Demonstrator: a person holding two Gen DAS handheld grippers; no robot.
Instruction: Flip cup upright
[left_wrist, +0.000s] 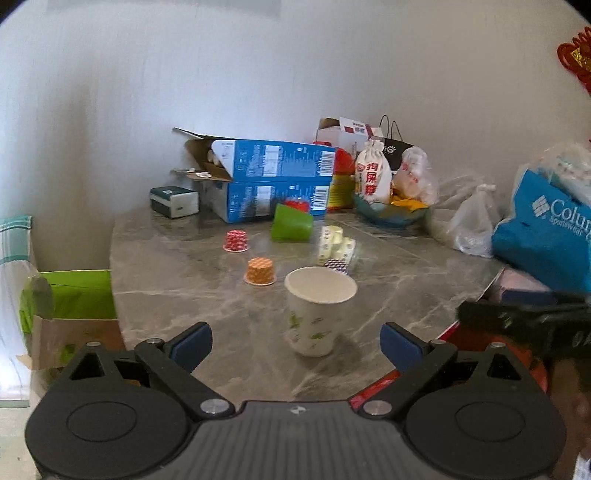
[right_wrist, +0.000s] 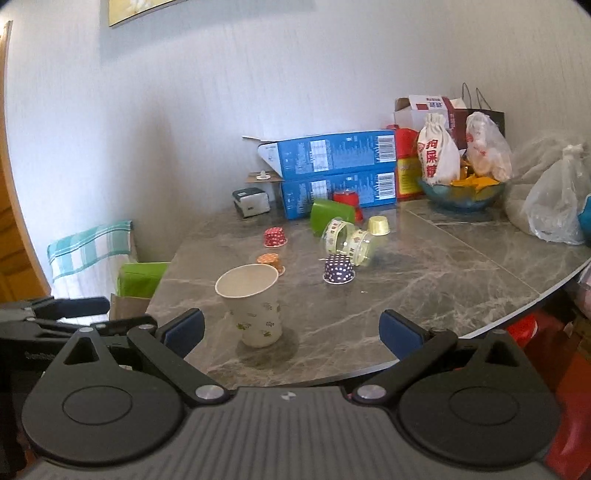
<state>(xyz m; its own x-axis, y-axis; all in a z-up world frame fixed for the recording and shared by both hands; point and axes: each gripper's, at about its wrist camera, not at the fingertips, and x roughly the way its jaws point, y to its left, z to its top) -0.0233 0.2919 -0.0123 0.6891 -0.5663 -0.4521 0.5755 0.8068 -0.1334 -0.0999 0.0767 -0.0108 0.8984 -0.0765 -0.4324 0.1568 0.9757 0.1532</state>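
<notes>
- Paper cup (left_wrist: 317, 310), white with green print, stands mouth-up on the grey marble worktop (left_wrist: 406, 295), near the front edge; judged from this, the flip looks done.
- Left gripper (left_wrist: 295, 341) hangs just short of the cup, pads spread wide, nothing between them, cup ahead of the gap and a touch right of centre.
- Right gripper (right_wrist: 291, 328) sits the same way, fingers well apart and empty; in its view the cup (right_wrist: 255, 306) lies ahead, left of centre, close to the left pad (right_wrist: 186, 328).
- Risk one: a light, empty paper cup tips easily. A sideways drift of either gripper could let a pad clip the wall and knock it back over.
- Risk two: the cup stands close to the rounded worktop edge; a nudge toward the person could send it off the front.
- Risk three: the two grippers sit near each other, the right gripper's black frame (left_wrist: 524, 317) showing at the edge of the left view. Pulling both back at once could make them bump and jar the cup.
- Beyond the cup, an orange cupcake liner (left_wrist: 260, 271), a purple dotted one (right_wrist: 338, 269) and a clear tub (right_wrist: 349, 242) lie near; a forward push of the cup could run it into the orange liner just beside it.
- Safest judgement: back straight out, pads held wide.
</notes>
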